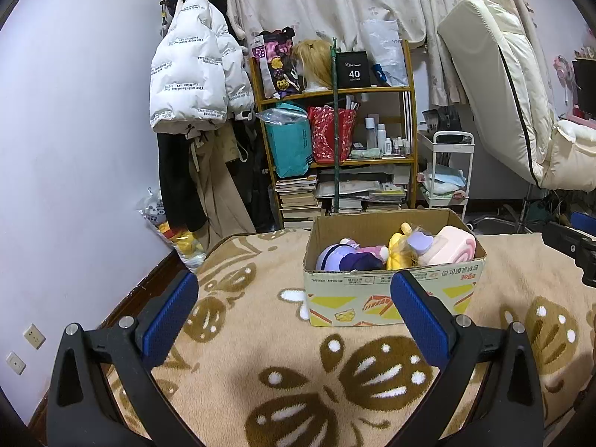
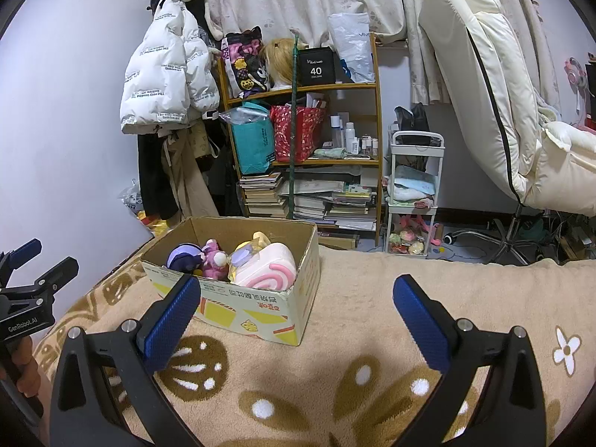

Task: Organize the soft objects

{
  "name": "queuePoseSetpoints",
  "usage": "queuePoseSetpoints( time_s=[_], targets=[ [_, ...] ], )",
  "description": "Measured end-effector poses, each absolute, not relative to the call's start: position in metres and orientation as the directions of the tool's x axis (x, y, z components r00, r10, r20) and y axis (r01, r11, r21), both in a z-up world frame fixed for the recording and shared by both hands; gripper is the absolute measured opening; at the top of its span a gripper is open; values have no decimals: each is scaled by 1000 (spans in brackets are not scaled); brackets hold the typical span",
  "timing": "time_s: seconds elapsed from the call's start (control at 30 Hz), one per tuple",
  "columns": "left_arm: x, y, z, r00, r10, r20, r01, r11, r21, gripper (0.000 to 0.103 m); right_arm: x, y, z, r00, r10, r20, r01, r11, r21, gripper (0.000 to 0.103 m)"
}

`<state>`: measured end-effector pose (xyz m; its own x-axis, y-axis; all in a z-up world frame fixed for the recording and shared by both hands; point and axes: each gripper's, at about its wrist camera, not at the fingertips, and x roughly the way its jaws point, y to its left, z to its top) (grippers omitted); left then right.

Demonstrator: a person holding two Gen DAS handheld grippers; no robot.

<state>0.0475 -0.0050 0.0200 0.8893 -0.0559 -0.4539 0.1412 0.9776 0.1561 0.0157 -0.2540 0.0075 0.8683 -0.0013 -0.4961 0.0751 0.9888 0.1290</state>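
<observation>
1. the left tongs (image 1: 294,320) are hovering spread wide over the tan butterfly-patterned blanket (image 1: 260,372), pinching nothing, their blue pads (image 1: 169,320) well apart.
2. ahead of them the cardboard box (image 1: 391,294) is sitting on the blanket, holding the soft toys side by side: a purple plush doll (image 1: 346,257) at the left, a yellow plush (image 1: 398,251) in the middle, and a pink swiss-roll cushion (image 1: 452,247) at the right.
3. the right tongs (image 2: 296,322) are also hanging spread and empty, with the box just beyond their left pad (image 2: 171,322) and bare blanket under them.
4. behind the bed, a white puffer jacket (image 1: 193,74) is hanging on the wall beside a wooden shelf (image 1: 335,91) crowded with bags and books, and a cream chair (image 2: 503,93) is leaning at the right.
</observation>
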Motion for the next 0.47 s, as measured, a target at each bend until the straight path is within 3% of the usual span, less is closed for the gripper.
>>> queuePoseSetpoints(
  time_s=[0.47],
  targets=[
    [47, -6, 20, 888, -53, -456, 139, 978, 156, 102, 16, -255, 8, 867, 0, -498, 73, 989, 128, 103]
  ],
)
